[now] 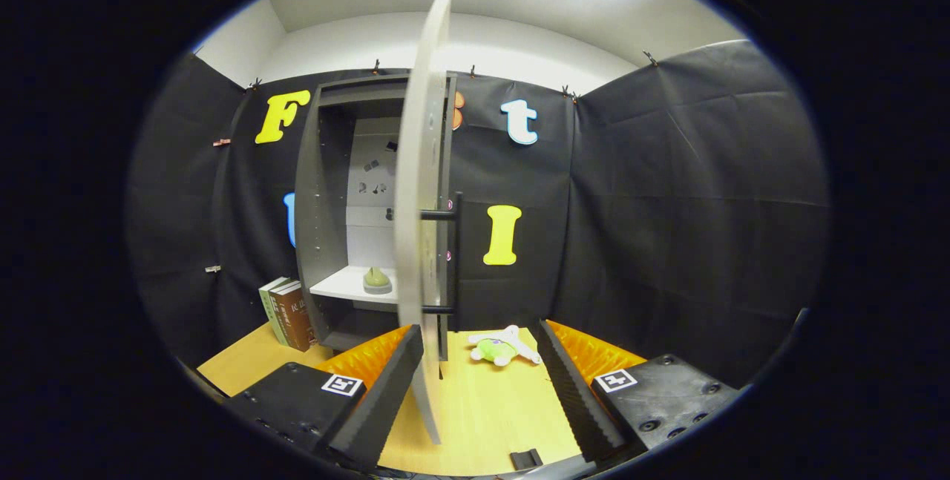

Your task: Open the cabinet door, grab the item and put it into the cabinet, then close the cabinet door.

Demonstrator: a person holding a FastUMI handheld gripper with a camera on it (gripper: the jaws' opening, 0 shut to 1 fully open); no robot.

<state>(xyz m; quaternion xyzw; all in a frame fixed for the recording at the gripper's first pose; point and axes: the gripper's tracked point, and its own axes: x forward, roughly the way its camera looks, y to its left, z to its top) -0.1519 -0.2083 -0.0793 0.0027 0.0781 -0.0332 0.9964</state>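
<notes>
The grey cabinet [319,198] stands against the back wall with its door [423,205] swung open, edge-on toward me. A dark bar handle [454,254] runs down the door's right face. The door's lower edge hangs between my fingers, nearer the left one. A pale green item [376,280] rests on the white shelf [343,285] inside the cabinet. A small green and white plush toy [501,347] lies on the wooden table just beyond the fingers, right of the door. My gripper [481,383] is open, its fingers spread wide and pressing on nothing.
Two upright books [288,313] lean beside the cabinet's left wall. The wooden tabletop [482,406] runs out ahead of the fingers. Black cloth walls close the booth at the back and right. A small dark clip [525,458] lies on the table close to me.
</notes>
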